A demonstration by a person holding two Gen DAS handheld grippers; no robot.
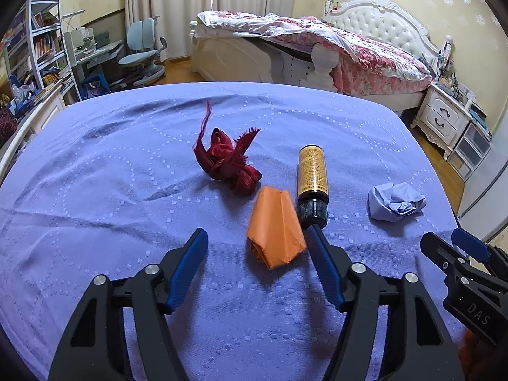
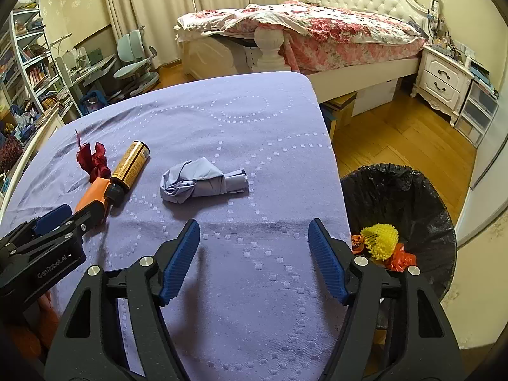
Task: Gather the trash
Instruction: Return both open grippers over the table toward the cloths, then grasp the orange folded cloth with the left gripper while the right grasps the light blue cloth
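Note:
On the purple-clothed table lie an orange folded paper, a dark red ribbon wad, a brown bottle with a black cap and a crumpled blue cloth wad. My left gripper is open, its jaws either side of the orange paper, the right finger near the bottle cap. My right gripper is open and empty over the table's near right part, the blue wad ahead of it. The left gripper also shows in the right wrist view.
A bin with a black liner stands on the floor right of the table, holding yellow netting and red-orange scraps. A bed, nightstand, desk chair and bookshelves lie beyond the table's far edge.

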